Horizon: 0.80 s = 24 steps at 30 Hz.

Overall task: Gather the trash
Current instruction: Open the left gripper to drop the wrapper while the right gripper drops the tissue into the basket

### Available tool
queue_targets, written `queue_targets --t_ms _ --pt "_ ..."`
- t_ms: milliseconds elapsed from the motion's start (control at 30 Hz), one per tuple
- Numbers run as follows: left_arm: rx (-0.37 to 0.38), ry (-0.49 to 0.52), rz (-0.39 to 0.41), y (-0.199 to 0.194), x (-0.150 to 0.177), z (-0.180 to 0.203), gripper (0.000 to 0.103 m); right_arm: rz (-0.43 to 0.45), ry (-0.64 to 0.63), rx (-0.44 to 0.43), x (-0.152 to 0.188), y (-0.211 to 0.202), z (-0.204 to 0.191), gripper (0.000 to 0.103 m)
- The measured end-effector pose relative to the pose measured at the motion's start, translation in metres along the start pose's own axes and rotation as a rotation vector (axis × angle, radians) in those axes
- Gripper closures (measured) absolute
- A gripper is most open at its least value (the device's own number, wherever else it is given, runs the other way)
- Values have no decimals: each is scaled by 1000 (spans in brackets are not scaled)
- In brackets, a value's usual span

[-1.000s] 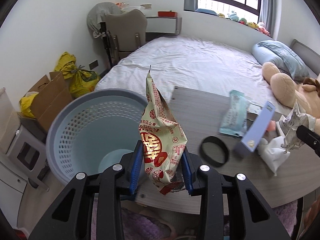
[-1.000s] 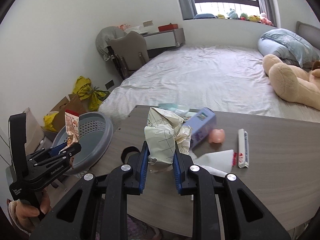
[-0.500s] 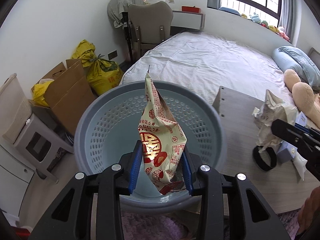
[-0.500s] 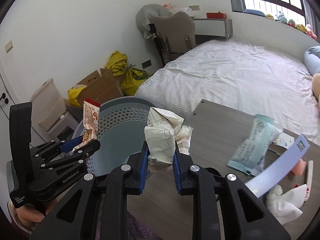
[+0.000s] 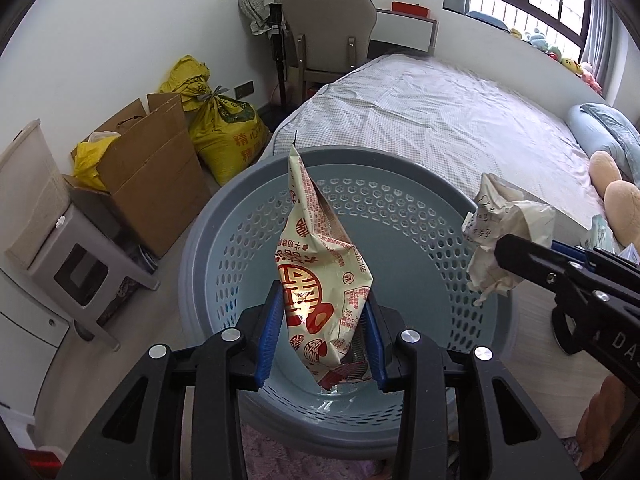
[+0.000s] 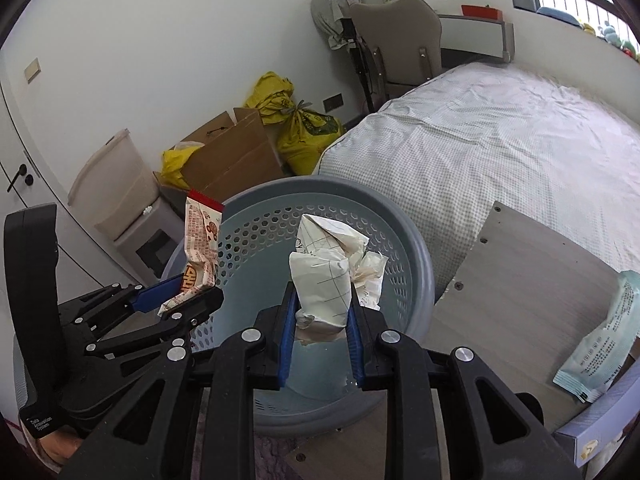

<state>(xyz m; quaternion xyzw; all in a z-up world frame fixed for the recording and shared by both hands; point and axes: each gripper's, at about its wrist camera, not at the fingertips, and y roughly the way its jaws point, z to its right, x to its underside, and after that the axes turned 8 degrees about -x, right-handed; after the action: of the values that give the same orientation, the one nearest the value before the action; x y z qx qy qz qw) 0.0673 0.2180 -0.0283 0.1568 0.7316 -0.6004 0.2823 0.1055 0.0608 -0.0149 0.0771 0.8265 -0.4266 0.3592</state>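
Looking down the left wrist view, your left gripper (image 5: 322, 340) clamps the red-printed snack wrapper (image 5: 320, 280), which now hangs over the grey-blue perforated basket (image 5: 208, 248) instead of the table edge, so it can drop. Only the right wrist view shows your right gripper (image 6: 322, 334) pinching the crumpled paper (image 6: 328, 276) above the same basket, with a pale green packet (image 6: 600, 344) left on the table (image 6: 520, 280).

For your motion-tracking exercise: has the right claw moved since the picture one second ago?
Yes. The right claw, shut on crumpled paper, has swung left off the table and now hangs over the basket.
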Motion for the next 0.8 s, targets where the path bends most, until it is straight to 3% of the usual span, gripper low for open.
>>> queue_targets --t_ms 133,233,367,800 --pt "2 -6 -6 6 -3 -3 67 -15 9 -5 -4 10 2 78" --pt "2 -9 -8 8 -3 -4 61 -13 9 -1 -7 12 4 77" --pt "3 -19 0 6 -3 -6 43 -3 20 -1 -8 13 6 54" --pt "-63 -42 30 -1 -2 -7 36 -1 14 31 -4 9 6 54"
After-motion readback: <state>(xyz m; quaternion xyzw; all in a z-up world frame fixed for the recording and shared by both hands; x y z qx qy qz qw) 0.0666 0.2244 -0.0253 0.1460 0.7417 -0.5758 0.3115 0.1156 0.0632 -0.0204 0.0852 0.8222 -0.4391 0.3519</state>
